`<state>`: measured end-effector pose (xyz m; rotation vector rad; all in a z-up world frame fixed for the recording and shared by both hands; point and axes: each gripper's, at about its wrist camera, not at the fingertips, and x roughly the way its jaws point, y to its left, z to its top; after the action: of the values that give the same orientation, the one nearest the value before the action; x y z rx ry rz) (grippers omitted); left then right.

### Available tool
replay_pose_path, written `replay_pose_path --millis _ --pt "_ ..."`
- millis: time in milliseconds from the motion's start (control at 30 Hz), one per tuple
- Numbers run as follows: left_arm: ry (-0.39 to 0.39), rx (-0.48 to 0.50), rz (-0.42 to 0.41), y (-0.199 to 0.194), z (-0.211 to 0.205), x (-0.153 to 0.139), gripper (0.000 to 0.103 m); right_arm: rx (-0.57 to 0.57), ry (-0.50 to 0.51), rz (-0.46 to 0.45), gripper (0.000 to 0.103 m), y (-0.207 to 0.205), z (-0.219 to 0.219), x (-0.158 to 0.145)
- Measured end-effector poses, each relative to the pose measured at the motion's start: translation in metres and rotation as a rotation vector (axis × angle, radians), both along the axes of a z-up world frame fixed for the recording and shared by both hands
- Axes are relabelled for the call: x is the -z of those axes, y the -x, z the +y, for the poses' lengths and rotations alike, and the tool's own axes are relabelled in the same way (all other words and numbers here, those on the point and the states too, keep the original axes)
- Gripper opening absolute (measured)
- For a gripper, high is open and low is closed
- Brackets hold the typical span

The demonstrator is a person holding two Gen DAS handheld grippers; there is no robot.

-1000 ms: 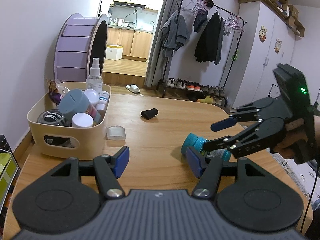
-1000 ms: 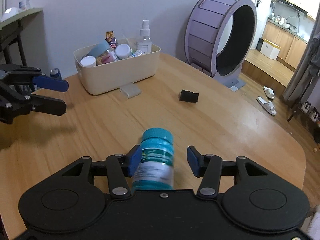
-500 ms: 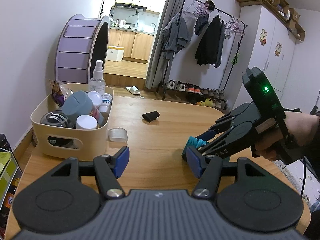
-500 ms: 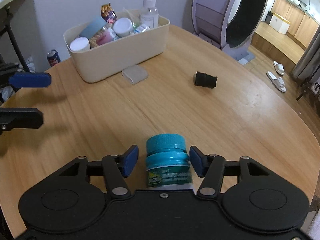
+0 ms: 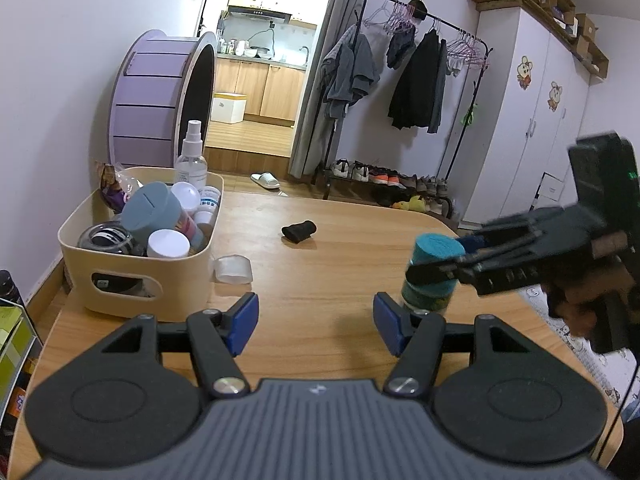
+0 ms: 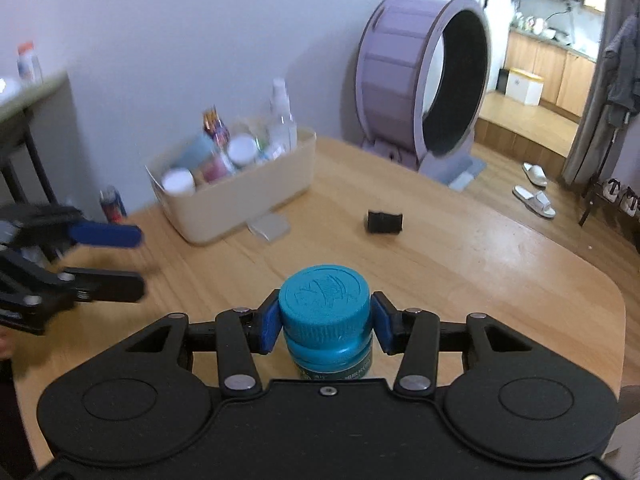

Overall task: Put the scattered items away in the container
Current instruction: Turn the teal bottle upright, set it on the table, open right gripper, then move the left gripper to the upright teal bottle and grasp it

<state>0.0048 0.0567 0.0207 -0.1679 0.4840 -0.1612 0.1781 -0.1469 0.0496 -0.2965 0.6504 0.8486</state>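
My right gripper (image 6: 325,323) is shut on the cap of a teal bottle (image 6: 325,312) and holds it upright just above the wooden table (image 6: 460,264). The bottle (image 5: 431,276) and right gripper (image 5: 448,258) also show at the right of the left wrist view. My left gripper (image 5: 316,322) is open and empty over the table's near side; it shows at the left of the right wrist view (image 6: 120,258). The cream bin (image 5: 120,280), full of bottles and jars, stands at the far left. A small clear lid (image 5: 233,269) lies beside the bin. A black roll (image 5: 299,231) lies mid-table.
A purple cat wheel (image 5: 160,100) stands behind the bin. A clothes rack (image 5: 404,92) and shoes are beyond the table's far edge. A shelf edge (image 5: 12,336) sits at the table's left side. The bin (image 6: 240,196) and black roll (image 6: 385,222) lie ahead of the right gripper.
My right gripper has closed on the teal bottle's cap, stood it upright and lifted it a little. The left gripper has stayed open and nearly still.
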Motion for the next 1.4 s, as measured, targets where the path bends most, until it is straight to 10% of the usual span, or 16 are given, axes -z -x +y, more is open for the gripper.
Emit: replay_pose_path --millis 367,800,1400 --pt "-0.026 0.016 0.005 -0.004 -0.011 0.004 0.062 0.04 -0.114 -0.033 0.047 0.023 -0.027 0.015" --pt "-0.051 0.062 0.008 -0.003 -0.034 0.01 0.062 0.077 -0.232 -0.116 0.091 0.049 -0.061 0.008" --pt "-0.05 0.143 -0.063 -0.016 -0.074 0.018 0.082 0.165 -0.298 -0.109 0.103 0.054 -0.103 0.011"
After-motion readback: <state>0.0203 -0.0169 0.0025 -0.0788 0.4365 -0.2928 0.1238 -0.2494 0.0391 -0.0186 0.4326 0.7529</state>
